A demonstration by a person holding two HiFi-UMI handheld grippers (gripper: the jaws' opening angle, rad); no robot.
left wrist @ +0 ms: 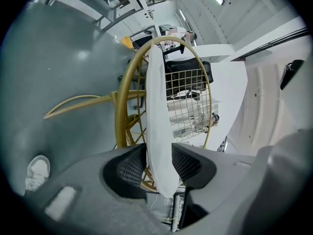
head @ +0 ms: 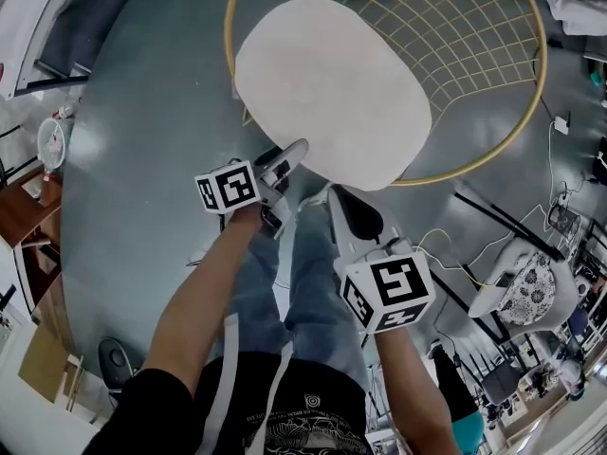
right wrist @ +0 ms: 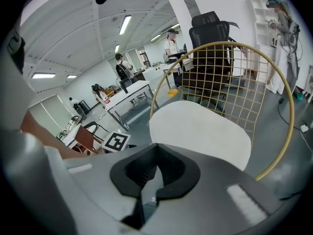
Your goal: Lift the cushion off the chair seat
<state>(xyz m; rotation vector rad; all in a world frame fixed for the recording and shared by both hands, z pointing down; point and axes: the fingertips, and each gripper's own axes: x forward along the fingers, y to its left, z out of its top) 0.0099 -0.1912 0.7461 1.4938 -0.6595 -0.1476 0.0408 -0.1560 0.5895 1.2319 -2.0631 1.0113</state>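
A white oval cushion (head: pixel 332 93) lies on the seat of a gold wire chair (head: pixel 541 83). My left gripper (head: pixel 292 159) is at the cushion's near left edge. In the left gripper view it (left wrist: pixel 159 165) stands wide open, with the thin cushion edge (left wrist: pixel 156 106) between its pads and not visibly squeezed. My right gripper (head: pixel 349 207) hangs just short of the cushion's near edge. In the right gripper view its jaws (right wrist: pixel 154 173) are shut with nothing in them, and the cushion (right wrist: pixel 200 131) lies flat just ahead inside the gold rim (right wrist: pixel 288 111).
I stand on a grey floor, my jeans-clad legs (head: pixel 303 292) right at the chair's front. A white chair with a patterned pad (head: pixel 526 287) and cables lie to the right, a small fan (head: pixel 49 145) to the left. A black office chair (right wrist: pixel 210 33) and people (right wrist: pixel 172 43) are beyond.
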